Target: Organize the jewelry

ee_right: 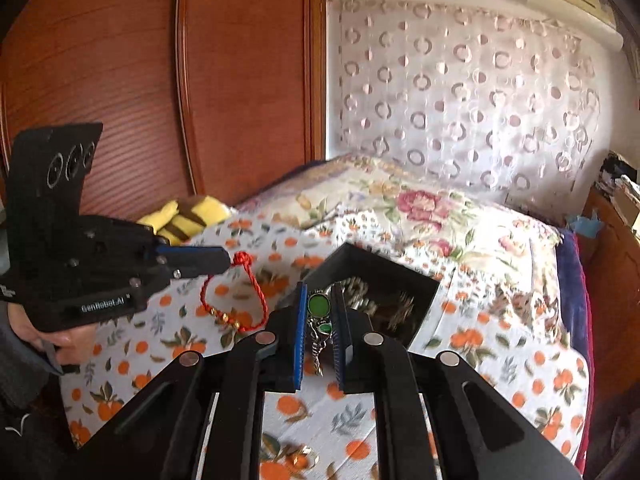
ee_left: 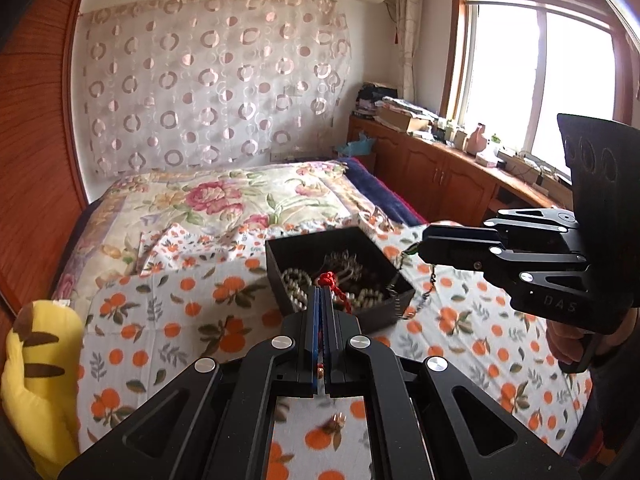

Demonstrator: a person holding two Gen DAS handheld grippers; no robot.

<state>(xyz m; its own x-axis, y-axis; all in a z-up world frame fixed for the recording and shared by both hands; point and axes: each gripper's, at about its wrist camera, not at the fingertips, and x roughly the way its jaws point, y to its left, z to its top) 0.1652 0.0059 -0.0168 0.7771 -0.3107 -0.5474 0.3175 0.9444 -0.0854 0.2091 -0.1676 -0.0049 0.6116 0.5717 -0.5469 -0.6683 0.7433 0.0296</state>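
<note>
A black jewelry box sits on the orange-print cloth on the bed, holding pearl beads and metal chains. My left gripper is shut on a red cord bracelet and holds it in the air just before the box. My right gripper is shut on a green-stone pendant necklace; its chain hangs down beside the box's right corner.
A small gold piece lies on the orange-print cloth near me. A yellow striped plush toy lies at the bed's left. A wooden wardrobe stands left; a cluttered wooden cabinet runs under the window.
</note>
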